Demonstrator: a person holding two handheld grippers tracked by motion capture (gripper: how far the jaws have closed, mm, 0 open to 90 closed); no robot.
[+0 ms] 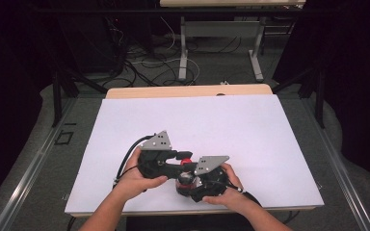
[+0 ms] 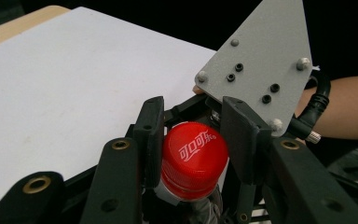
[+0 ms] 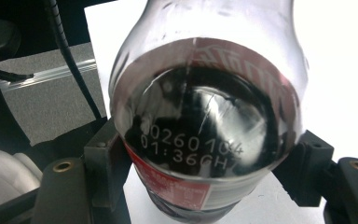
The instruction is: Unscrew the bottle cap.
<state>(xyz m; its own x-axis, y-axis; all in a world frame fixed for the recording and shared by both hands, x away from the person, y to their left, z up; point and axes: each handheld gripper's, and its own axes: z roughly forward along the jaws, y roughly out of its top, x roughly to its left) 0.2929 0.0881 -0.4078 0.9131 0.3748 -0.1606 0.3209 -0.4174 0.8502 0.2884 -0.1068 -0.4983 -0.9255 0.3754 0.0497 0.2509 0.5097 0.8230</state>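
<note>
Both clamped: left gripper [image 2: 193, 140] on red ribbed plastic cap [image 2: 194, 158], right gripper [image 3: 205, 172] on clear cola bottle [image 3: 205, 116]; near white tabletop's [image 1: 197, 120] front edge, open room beyond.

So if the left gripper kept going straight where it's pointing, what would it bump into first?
The left gripper is shut on the red cap of a bottle. Just past the cap sits the right gripper's grey plate, so it would probably hit that first, though the depth is hard to judge.

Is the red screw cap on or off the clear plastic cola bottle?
On. In the left gripper view the red screw cap sits on the neck of the clear plastic cola bottle, clamped between the left gripper's jaws.
</note>
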